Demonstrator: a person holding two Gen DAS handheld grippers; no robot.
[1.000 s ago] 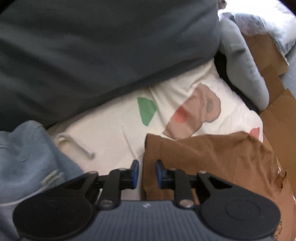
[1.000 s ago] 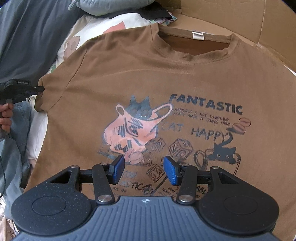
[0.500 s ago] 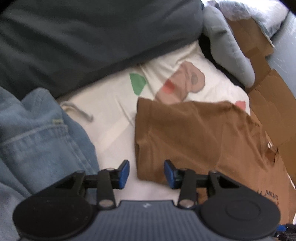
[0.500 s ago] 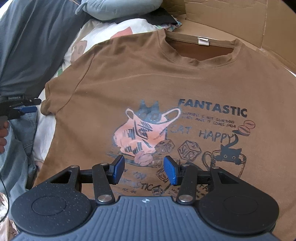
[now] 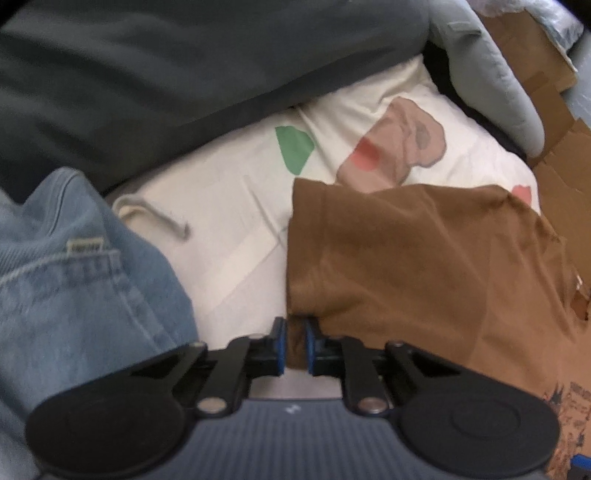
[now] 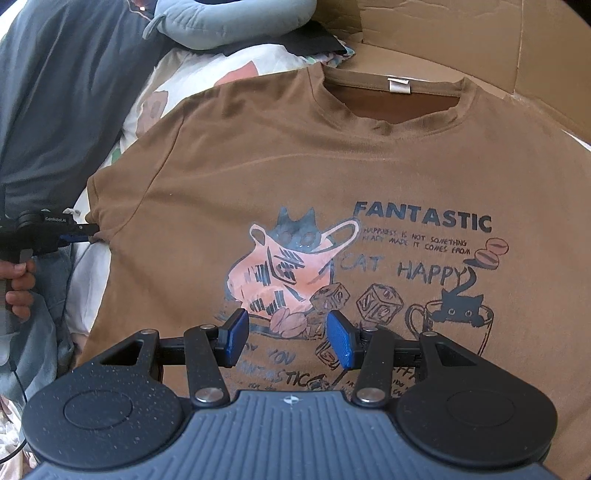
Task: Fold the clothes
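Observation:
A brown T-shirt (image 6: 295, 177) with a cat and "FANTASTIC" print lies face up, collar at the far side. My right gripper (image 6: 287, 338) hovers open over the lower part of the print, with nothing between its blue pads. My left gripper (image 5: 294, 345) is shut on the hem of the T-shirt's left sleeve (image 5: 369, 266). From the right wrist view the left gripper (image 6: 79, 234) shows at the far left, pinching that sleeve edge, with a hand (image 6: 18, 284) on its handle.
Blue jeans (image 5: 74, 280) lie bunched left of the sleeve. A cream printed sheet (image 5: 236, 206) lies under it. A dark grey blanket (image 5: 184, 62) fills the far left, a light blue pillow (image 6: 229, 18) lies beyond, and cardboard (image 6: 480, 40) lines the right.
My left gripper opened and pulled back, then moved onto the sleeve hem and shut on it. The right gripper stayed open and shifted slightly over the print.

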